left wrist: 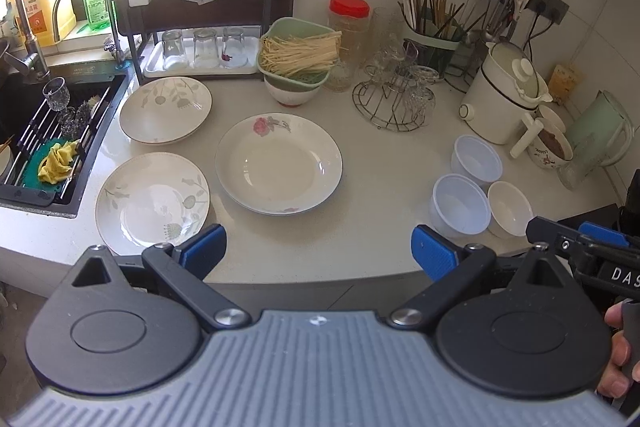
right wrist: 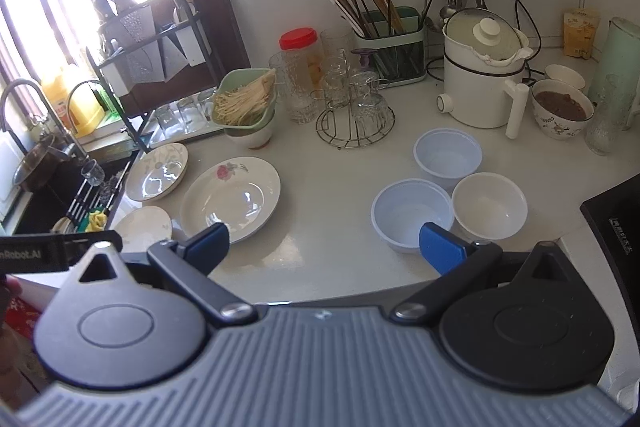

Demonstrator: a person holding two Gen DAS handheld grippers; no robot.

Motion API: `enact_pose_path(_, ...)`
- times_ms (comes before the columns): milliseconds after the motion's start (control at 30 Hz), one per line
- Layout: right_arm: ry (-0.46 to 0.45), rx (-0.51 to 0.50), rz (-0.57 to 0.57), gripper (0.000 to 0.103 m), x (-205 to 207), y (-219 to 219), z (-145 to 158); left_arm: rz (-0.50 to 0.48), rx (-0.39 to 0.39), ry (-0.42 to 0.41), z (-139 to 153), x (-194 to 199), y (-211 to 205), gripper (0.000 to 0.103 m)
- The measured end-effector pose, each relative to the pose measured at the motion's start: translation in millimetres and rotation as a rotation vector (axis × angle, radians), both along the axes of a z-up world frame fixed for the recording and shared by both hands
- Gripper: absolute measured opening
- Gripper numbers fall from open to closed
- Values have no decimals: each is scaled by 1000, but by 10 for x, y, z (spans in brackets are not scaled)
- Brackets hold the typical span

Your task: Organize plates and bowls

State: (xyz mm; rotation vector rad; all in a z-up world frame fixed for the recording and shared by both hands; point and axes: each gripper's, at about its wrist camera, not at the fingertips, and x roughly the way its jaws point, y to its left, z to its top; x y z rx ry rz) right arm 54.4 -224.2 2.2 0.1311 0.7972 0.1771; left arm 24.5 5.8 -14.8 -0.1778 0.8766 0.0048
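Nothing grasped yet: left gripper (left wrist: pixel 318 253) and right gripper (right wrist: pixel 324 245) hover at the tabletop (left wrist: pixel 380 163) edge, fingers spread wide, empty. Three plates (left wrist: pixel 279 163) lie left, three bowls (right wrist: pixel 412 214) right. Judged next: stack likes, gripping by rims.

White bench (left wrist: pixel 380 155) bearing three plates, namely rose plate (left wrist: pixel 279 163), leaf plate (left wrist: pixel 165 110) and near plate (left wrist: pixel 152 202); three bowls (right wrist: pixel 448 195) clustered right; wire rack (left wrist: pixel 390 103); white kettle (left wrist: pixel 502 99).
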Motion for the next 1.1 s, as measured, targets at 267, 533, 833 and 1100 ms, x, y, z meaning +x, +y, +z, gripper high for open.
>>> enact_pose_path(267, 11, -2, -2, 103, 33, -29, -39, 27, -10, -13, -33, 48, -20, 100)
enact_pose_path(533, 23, -9, 11, 103, 63, -117, -101, 57, -16, 2, -129, 73, -136, 100)
enact_pose_path(833, 15, 22, 75, 103, 83, -239, -204, 84, 12, 1, -177, 16, -320, 100)
enact_pose_path(1100, 43, 44, 117, 103, 63, -231, -270, 82, 57, -21, -131, 3, -262, 100)
